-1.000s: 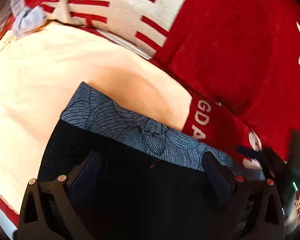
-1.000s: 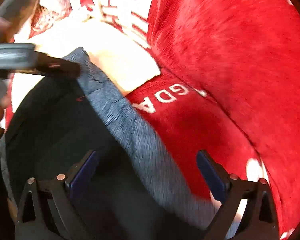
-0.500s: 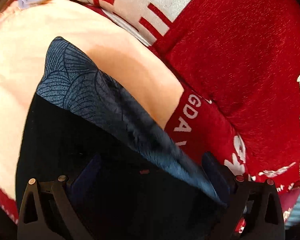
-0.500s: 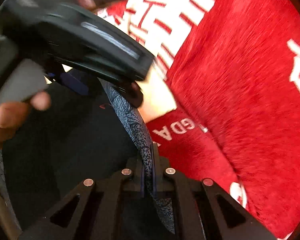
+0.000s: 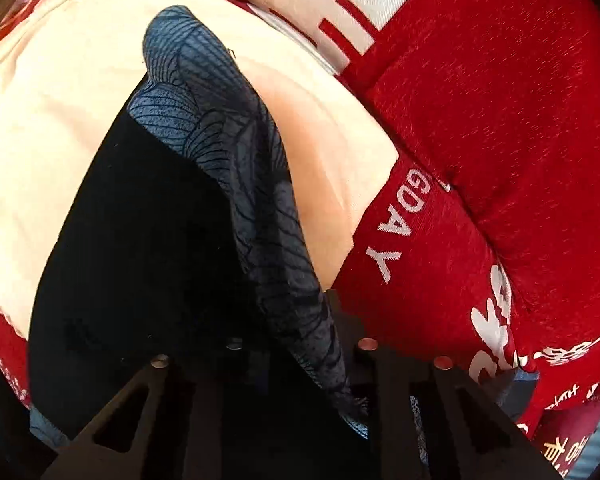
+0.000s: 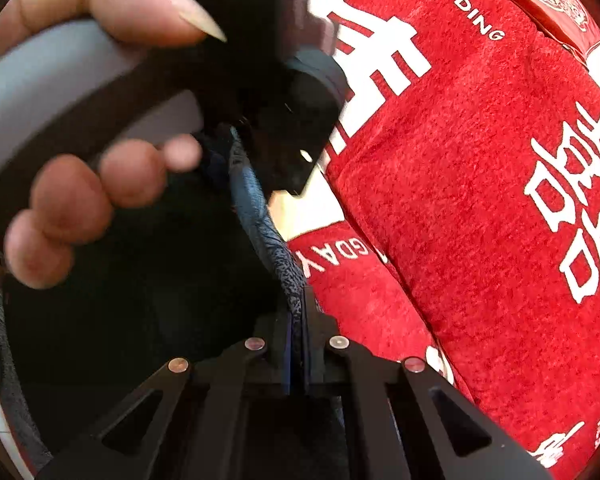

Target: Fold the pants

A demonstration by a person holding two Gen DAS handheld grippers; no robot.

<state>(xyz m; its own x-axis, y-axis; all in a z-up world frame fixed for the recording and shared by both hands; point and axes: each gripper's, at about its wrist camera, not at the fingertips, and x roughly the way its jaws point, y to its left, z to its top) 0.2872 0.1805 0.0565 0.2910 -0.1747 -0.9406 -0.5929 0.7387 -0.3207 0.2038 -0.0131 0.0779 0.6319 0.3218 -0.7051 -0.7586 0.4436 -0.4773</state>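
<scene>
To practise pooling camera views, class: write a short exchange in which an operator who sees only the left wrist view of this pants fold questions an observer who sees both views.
Operator: My left gripper pinches the patterned waistband. Is the other one on it too?
Observer: Yes, the right gripper is shut on the same band.
Operator: Does the red blanket show any text besides "GDAY"?
Observer: Yes, it reads "WEDDING" near the top.
</scene>
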